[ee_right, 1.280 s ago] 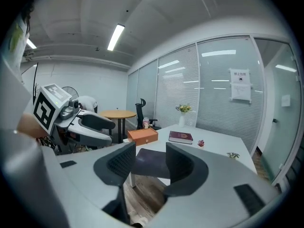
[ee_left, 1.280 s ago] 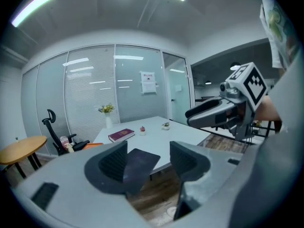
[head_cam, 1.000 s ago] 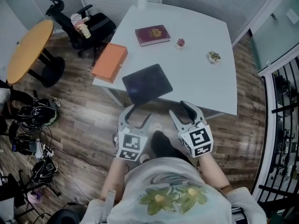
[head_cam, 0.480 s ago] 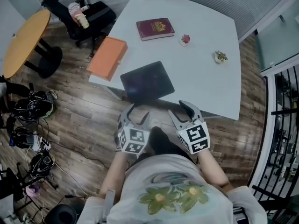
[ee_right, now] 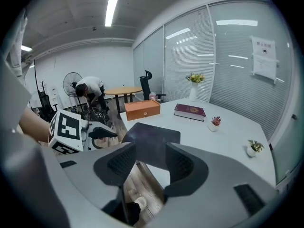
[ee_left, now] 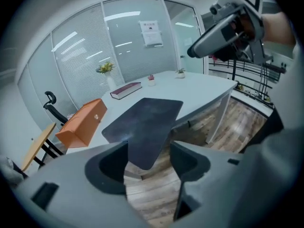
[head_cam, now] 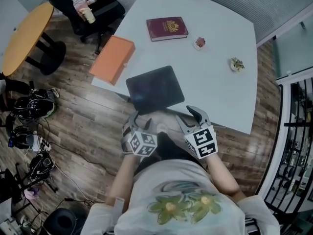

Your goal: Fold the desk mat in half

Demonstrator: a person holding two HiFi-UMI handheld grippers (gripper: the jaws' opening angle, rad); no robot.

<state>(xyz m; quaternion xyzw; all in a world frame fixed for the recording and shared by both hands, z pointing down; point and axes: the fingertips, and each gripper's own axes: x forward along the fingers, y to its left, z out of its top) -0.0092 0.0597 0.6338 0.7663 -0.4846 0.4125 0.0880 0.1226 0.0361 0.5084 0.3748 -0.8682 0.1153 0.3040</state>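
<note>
The dark desk mat [head_cam: 154,88] lies flat on the white table [head_cam: 215,87], and its near end sticks out past the table's edge. My left gripper [head_cam: 143,120] hovers just short of the mat's near left corner, open, nothing between its fingers. My right gripper [head_cam: 190,118] is open too, beside the near right corner and below the table edge. In the left gripper view the mat [ee_left: 142,122] lies straight ahead of the left gripper [ee_left: 149,158], with the right gripper [ee_left: 228,30] high up. In the right gripper view the mat [ee_right: 153,136] is ahead of the right gripper [ee_right: 151,158].
An orange box [head_cam: 111,59] overhangs the table's left edge next to the mat. A maroon book [head_cam: 167,28] and two small plants [head_cam: 199,43] [head_cam: 237,63] sit farther back. A round wooden table [head_cam: 27,38], an office chair [head_cam: 88,9] and floor cables [head_cam: 29,111] are left; a bending person [ee_right: 90,91] stands behind.
Both grippers have crept forward toward the mat's overhanging near end, and the view has shifted with them. Both stay open and the mat has not moved.
</note>
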